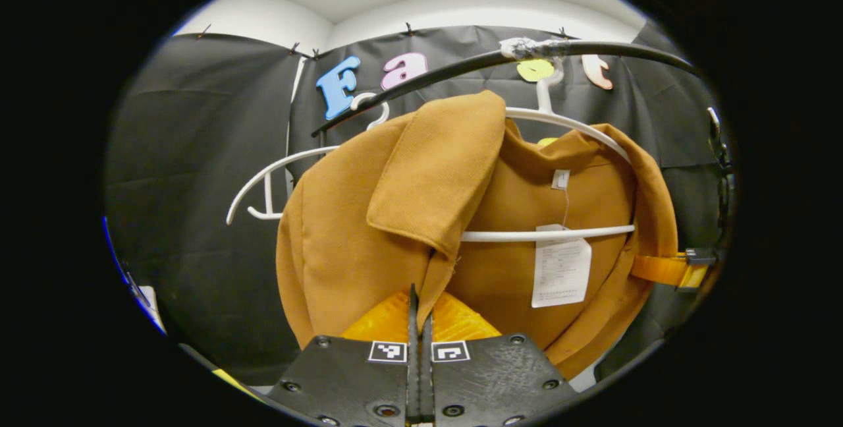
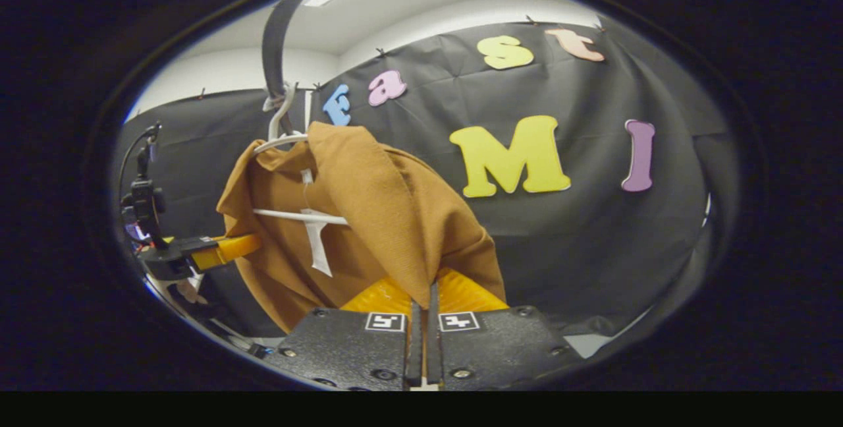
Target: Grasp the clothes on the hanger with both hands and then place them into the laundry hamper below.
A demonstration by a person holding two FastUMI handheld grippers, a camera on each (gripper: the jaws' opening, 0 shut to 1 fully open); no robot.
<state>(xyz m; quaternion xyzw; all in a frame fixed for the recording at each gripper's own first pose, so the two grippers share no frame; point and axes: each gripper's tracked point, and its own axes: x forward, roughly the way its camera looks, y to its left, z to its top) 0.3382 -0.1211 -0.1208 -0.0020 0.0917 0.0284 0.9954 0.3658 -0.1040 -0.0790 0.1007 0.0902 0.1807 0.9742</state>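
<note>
While the brown garment hangs on its white hanger from the black rail, both the left gripper and right gripper clench its cloth, the hem cut off below.

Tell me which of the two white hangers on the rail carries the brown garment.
The white plastic hanger taped to the black rail carries the brown fabric garment. The other white hanger, beside it, hangs bare.

garment: matt woven cloth | hanger: smooth glossy plastic | tag: paper
</note>
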